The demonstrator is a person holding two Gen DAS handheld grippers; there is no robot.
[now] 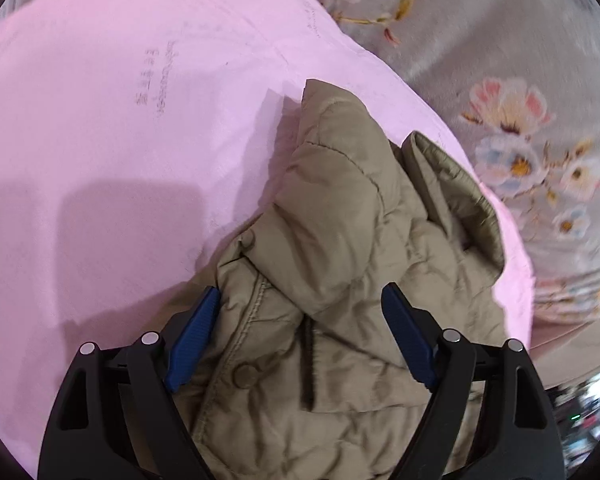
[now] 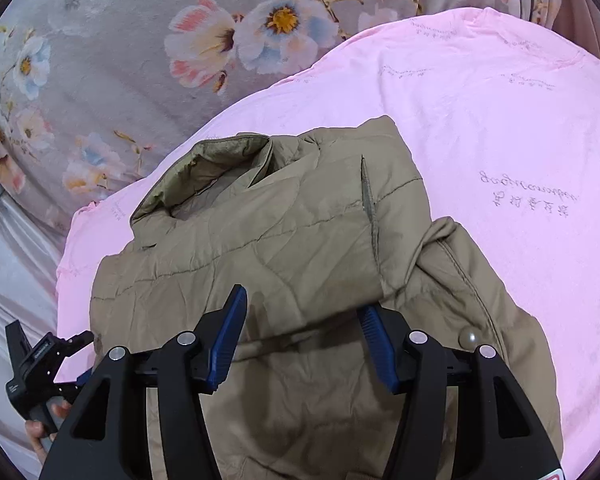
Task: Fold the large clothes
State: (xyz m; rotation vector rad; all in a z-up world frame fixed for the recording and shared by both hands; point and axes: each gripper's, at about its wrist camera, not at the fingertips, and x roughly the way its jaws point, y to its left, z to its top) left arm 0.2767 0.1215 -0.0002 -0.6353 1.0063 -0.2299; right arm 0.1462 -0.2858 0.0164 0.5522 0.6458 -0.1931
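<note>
Khaki quilted padded jacket [image 2: 284, 248] lies partly folded, bunched, on the pink printed sheet [image 2: 500, 128]; squaring up remains. Left gripper [image 1: 300, 300] and right gripper [image 2: 302, 312] hover spread, pinching nothing.

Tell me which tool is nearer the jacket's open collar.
Hard to call, probably the right tool: the collar lies up and left of its tips, beyond a quilted panel. From the left tool, the collar lies up and right.

Jacket [image 2: 284, 240] on the sheet [image 2: 500, 128], collar [image 2: 204, 168] at far left, floral bedding [image 2: 112, 64] beyond, left gripper [image 2: 66, 354] near left.
</note>
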